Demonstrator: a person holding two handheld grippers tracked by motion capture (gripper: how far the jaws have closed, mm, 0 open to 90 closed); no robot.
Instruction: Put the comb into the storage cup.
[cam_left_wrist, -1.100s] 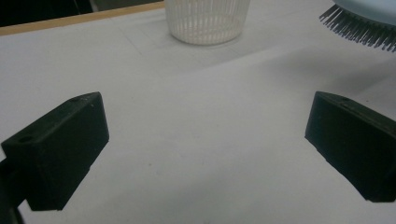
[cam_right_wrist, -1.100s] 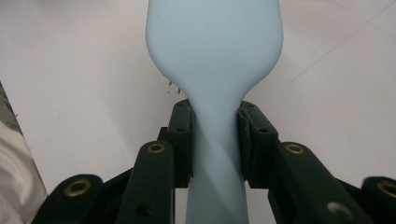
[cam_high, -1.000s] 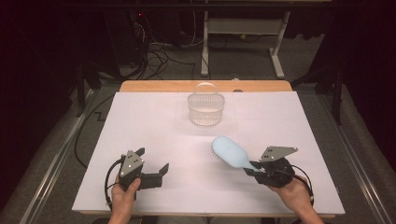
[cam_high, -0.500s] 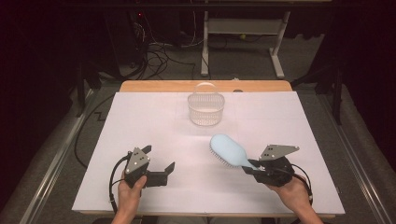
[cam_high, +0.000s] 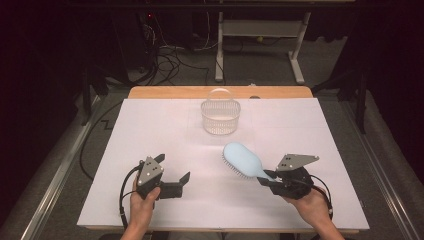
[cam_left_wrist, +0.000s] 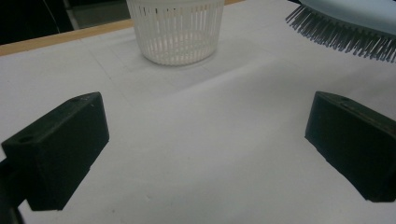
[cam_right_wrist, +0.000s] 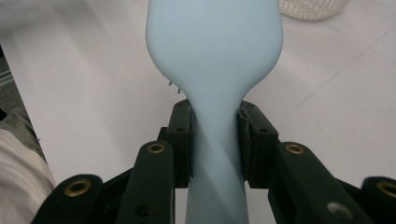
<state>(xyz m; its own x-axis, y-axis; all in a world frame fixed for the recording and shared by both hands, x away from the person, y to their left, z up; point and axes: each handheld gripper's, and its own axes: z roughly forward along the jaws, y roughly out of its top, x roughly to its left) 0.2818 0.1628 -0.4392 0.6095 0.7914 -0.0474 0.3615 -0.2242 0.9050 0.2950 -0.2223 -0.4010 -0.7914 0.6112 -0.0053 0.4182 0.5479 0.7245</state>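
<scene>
We see the blue hairbrush up off the white table, bristles down, with its handle squeezed tight in our right claw. Its long side points away from that claw, up and left toward the little white basket, which sits well apart at the far side. Our left claw is wide open with nothing in it, so the right one is the 1 nearer the basket.

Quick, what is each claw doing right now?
Left claw: open, holding nothing.
Right claw: shut on the blue hairbrush handle.
</scene>
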